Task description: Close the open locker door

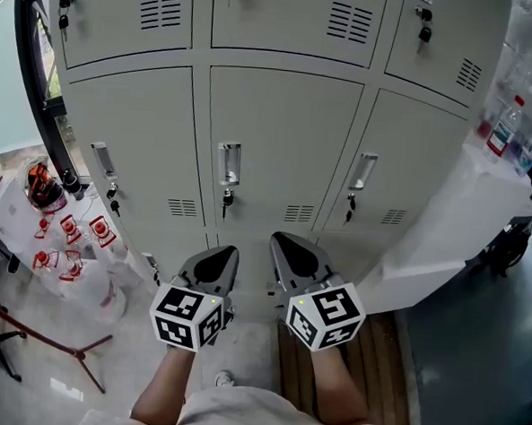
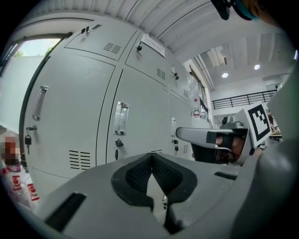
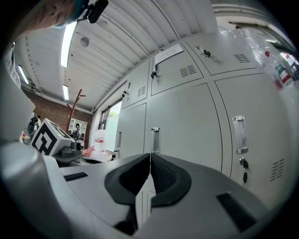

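Note:
A bank of grey lockers [image 1: 279,145] fills the head view, and every door I can see lies flush with its frame. The middle door [image 1: 281,118] has a recessed handle [image 1: 228,164] with a key hanging under it. My left gripper [image 1: 217,252] is shut and empty, pointing at the bottom row of lockers. My right gripper [image 1: 287,242] is beside it, also shut with nothing between its pads. The left gripper view shows its own jaws [image 2: 150,156] meeting at the tip and the right gripper [image 2: 205,137] alongside. In the right gripper view the jaws [image 3: 149,156] are pressed together before a door handle [image 3: 154,139].
A white counter [image 1: 454,228] with bottles [image 1: 507,127] juts out at the right. Plastic-wrapped bottles with red labels [image 1: 67,240] stand at the left, and a red stand's legs [image 1: 52,338] spread across the floor. Wooden boards [image 1: 382,367] lie under the right arm.

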Available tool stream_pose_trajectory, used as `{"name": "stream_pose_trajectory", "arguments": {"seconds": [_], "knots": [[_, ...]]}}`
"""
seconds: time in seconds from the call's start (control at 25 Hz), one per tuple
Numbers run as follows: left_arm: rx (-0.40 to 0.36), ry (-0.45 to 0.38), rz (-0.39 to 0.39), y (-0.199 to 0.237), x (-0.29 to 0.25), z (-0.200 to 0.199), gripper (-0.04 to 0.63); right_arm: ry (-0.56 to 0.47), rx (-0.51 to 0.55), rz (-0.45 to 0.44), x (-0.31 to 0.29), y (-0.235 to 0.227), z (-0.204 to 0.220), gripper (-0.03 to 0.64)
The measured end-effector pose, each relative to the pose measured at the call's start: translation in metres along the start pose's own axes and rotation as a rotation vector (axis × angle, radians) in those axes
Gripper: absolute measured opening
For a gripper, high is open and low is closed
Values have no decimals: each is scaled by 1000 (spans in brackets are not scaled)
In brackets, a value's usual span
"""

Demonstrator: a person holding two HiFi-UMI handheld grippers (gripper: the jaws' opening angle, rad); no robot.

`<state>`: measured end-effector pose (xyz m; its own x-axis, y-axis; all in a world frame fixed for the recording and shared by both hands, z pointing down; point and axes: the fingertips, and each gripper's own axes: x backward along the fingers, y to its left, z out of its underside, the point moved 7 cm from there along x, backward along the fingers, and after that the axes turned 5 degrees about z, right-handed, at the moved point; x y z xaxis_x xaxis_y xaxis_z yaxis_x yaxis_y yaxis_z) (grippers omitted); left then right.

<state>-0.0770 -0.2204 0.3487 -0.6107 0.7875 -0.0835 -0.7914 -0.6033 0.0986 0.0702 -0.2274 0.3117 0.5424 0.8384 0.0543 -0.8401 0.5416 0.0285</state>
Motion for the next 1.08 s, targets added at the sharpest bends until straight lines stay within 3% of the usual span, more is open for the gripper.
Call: {"name": "stream_pose_trajectory", "arguments": {"seconds": [0.52, 1.08], "knots": [[-10, -26, -11, -39, 8, -6, 7, 28, 16, 5, 49, -5, 3, 5], [-14, -23, -7, -43, 12, -5, 8, 25, 15, -3, 53, -1, 2, 5]]}}
